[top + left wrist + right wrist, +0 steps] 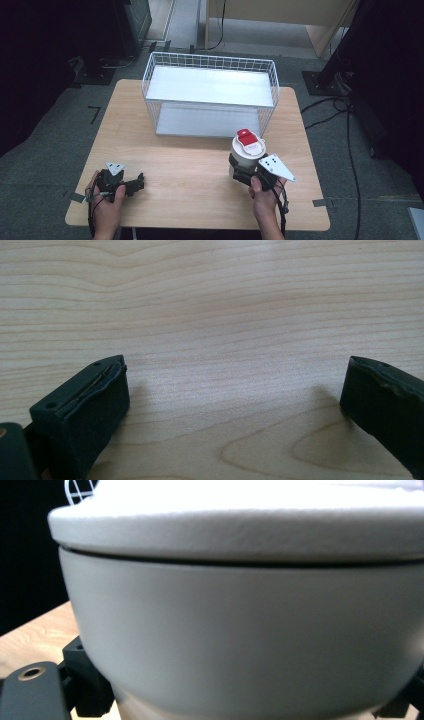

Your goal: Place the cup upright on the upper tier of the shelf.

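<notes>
Looking from above, we see our right gripper (246, 176) pinching the tub (246, 152), lower right of center, before the basket (210, 92). Its own view adds the lid seam. Our left gripper (235, 400), lower left, sits spread over bare table (210, 305).

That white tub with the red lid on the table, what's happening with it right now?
A person holds a gripper in each hand at a wooden table. The right gripper is closed around the white tub, which stands just in front of the white wire basket; the right gripper view shows the tub's wall close up between the fingers. The left gripper rests open over bare tabletop at the near left, holding nothing.
</notes>
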Action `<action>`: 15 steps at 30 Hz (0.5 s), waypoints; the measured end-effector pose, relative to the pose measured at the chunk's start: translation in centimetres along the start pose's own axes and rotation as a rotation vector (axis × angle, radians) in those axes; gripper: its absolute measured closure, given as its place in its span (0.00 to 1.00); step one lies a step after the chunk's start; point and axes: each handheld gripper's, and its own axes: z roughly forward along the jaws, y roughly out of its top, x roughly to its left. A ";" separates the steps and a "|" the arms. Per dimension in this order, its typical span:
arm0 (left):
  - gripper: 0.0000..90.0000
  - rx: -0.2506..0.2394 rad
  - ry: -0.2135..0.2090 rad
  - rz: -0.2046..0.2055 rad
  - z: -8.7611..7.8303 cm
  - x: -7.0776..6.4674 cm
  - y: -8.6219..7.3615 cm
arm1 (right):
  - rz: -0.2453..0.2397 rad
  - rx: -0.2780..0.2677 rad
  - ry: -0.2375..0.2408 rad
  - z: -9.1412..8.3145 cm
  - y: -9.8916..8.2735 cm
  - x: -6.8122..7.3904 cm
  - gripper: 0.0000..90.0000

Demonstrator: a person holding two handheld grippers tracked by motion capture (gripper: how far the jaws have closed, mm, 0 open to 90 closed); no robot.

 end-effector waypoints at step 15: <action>0.00 -0.001 0.001 -0.001 0.0 0.0 0.0 | -0.039 -0.074 -0.005 0.7 4.0 0.0 0.12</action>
